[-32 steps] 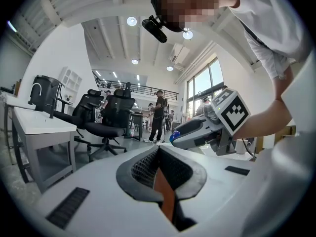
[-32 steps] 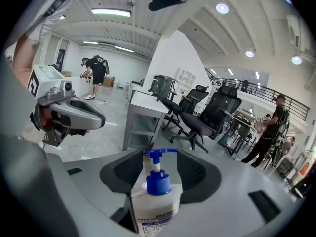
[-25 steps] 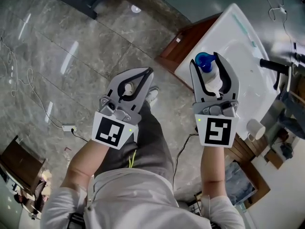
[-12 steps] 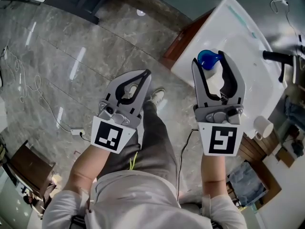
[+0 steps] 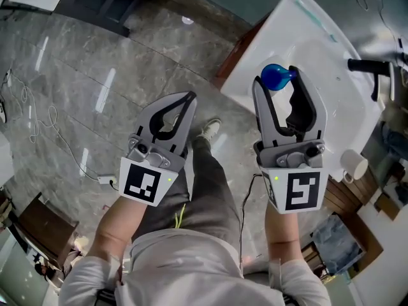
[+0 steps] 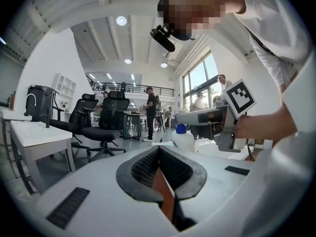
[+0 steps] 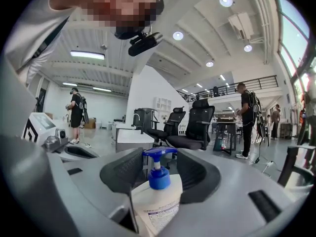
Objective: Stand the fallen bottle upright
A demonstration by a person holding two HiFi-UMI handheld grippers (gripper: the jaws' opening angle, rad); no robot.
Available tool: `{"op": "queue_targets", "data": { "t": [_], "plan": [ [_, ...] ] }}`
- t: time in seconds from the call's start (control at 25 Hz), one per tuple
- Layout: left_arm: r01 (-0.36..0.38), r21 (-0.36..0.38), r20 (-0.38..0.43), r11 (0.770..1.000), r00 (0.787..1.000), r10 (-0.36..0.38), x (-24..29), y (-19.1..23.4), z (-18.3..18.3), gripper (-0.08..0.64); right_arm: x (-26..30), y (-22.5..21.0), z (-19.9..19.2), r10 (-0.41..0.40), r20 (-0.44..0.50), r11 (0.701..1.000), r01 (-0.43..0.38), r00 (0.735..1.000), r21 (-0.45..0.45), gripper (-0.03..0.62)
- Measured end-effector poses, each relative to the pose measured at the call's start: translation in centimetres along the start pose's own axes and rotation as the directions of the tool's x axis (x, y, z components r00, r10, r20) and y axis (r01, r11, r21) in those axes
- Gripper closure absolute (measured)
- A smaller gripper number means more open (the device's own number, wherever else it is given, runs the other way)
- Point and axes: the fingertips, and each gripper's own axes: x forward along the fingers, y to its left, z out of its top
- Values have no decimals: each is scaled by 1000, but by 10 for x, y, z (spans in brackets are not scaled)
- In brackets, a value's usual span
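Observation:
A white pump bottle [image 7: 157, 201] with a blue pump head [image 5: 275, 76] sits between the jaws of my right gripper [image 5: 282, 75], which is shut on it. In the right gripper view the bottle points away along the jaws, pump end outward, and my right gripper [image 7: 159, 171] clasps its body from both sides. In the head view only the blue pump shows past the jaw tips, over the edge of a white sink counter [image 5: 325, 56]. My left gripper [image 5: 188, 98] hangs over the floor to the left, shut and empty, pads pressed together [image 6: 159, 151].
A black faucet [image 5: 370, 69] stands on the sink counter and a white cup [image 5: 354, 166] sits at the right. A wooden cabinet [image 5: 239, 50] is under the counter. Cables and a power strip [image 5: 105, 180] lie on the grey stone floor. Office chairs [image 7: 195, 127] and people stand farther off.
My right gripper has tilted with the bottle: its white body, seen between the jaws a second ago, is now hidden and only the blue pump shows. My left gripper has barely moved.

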Motion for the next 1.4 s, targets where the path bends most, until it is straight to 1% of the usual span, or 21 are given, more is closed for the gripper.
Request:
{"op": "queue_targets", "data": {
  "t": [0.08,0.24,0.48,0.68,0.88,1.04,1.4],
  "plan": [
    [-3,2,1,1000,1000,3,1,1,1,541,-1,1,1,-1,17,1000,0,1000,28,368],
    [-5,-1,2,1000,1000,5,2,3,-1,541,-2,0,0,-13,25,999,12,1000,39,368],
    [7,1,1,1000,1000,-7,5,-2,-1,541,-15,-17,-3,-43,21,996,41,999,81,368],
    [22,7,3,1000,1000,-22,14,-8,0,541,-20,-25,-6,-50,24,994,48,998,100,368],
    [27,8,0,1000,1000,-27,19,-10,1,543,-21,-32,-9,-53,15,995,51,998,89,368],
    [36,9,-3,999,999,-36,22,-13,-1,541,-22,-33,-12,-38,3,996,38,999,78,368],
    [49,3,-8,999,999,-49,23,-18,-4,541,-30,-33,-14,-44,4,996,44,999,73,365]
  ]
}}
